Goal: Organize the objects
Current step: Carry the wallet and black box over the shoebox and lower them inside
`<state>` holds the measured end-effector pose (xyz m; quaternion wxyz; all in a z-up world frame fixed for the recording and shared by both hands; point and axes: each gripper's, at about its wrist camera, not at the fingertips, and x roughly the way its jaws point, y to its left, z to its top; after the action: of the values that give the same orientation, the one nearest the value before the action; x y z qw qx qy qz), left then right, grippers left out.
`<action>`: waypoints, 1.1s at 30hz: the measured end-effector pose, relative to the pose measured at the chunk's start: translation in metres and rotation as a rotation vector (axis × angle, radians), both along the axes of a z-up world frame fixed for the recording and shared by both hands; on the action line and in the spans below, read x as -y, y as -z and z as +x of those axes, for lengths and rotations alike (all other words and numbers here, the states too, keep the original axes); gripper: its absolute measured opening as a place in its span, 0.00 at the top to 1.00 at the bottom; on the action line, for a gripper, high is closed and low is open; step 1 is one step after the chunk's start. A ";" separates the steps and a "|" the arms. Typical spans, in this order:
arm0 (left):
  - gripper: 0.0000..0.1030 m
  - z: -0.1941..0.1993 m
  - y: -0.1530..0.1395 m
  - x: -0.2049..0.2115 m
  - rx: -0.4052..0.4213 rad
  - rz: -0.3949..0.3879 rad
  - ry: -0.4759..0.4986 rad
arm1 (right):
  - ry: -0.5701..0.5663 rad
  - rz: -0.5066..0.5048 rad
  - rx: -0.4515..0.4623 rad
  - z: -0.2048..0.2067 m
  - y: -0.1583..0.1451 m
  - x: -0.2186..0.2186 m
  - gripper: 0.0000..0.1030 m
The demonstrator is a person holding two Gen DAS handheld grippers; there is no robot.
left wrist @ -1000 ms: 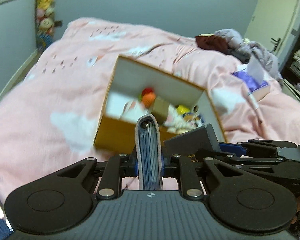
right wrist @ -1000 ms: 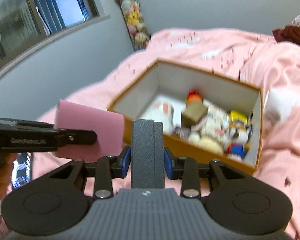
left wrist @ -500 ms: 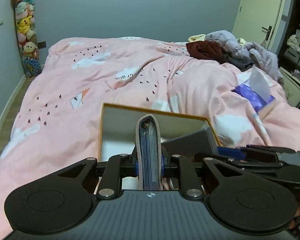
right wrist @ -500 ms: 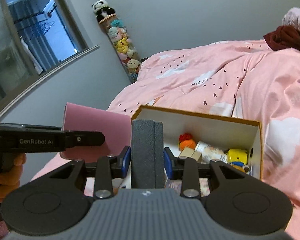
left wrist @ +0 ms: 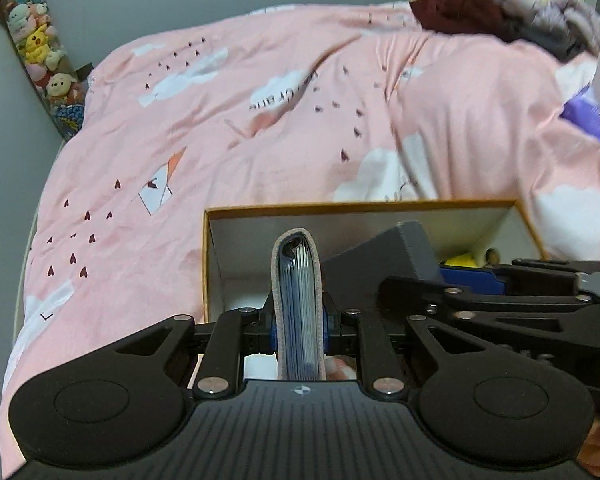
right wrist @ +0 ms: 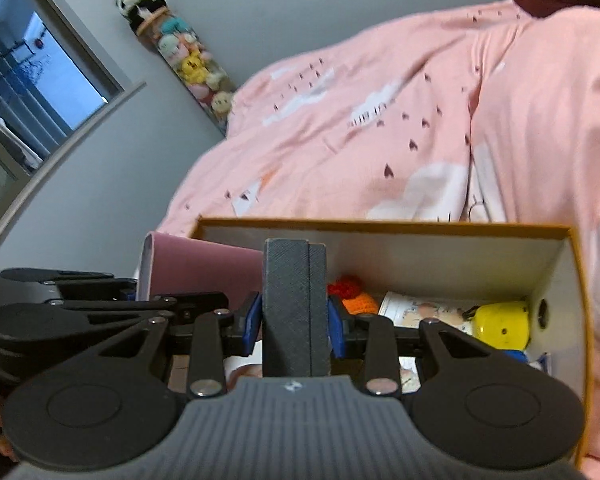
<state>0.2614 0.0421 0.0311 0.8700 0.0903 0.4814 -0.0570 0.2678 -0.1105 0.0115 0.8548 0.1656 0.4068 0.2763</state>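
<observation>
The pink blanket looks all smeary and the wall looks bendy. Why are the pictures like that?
Left wrist view: the pink blanket is smeared, especially at the right, while the pink booklet in the left gripper stays sharp. Right wrist view: the fisheye lens bends the window frame, the blanket hearts are streaked, and the grey case in the right gripper is crisp. Light is dim and soft, without glare.

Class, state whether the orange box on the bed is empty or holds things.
Holds things: inside the orange box lie a yellow toy and an orange crocheted piece.
</observation>
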 end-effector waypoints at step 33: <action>0.78 0.008 0.017 -0.013 -0.059 0.003 -0.015 | -0.005 0.054 -0.139 0.026 0.033 -0.011 0.58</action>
<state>0.2695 0.0550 0.0140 0.8557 0.0863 0.5075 -0.0524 0.2941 -0.0999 -0.0219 0.8192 0.2062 0.4579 0.2770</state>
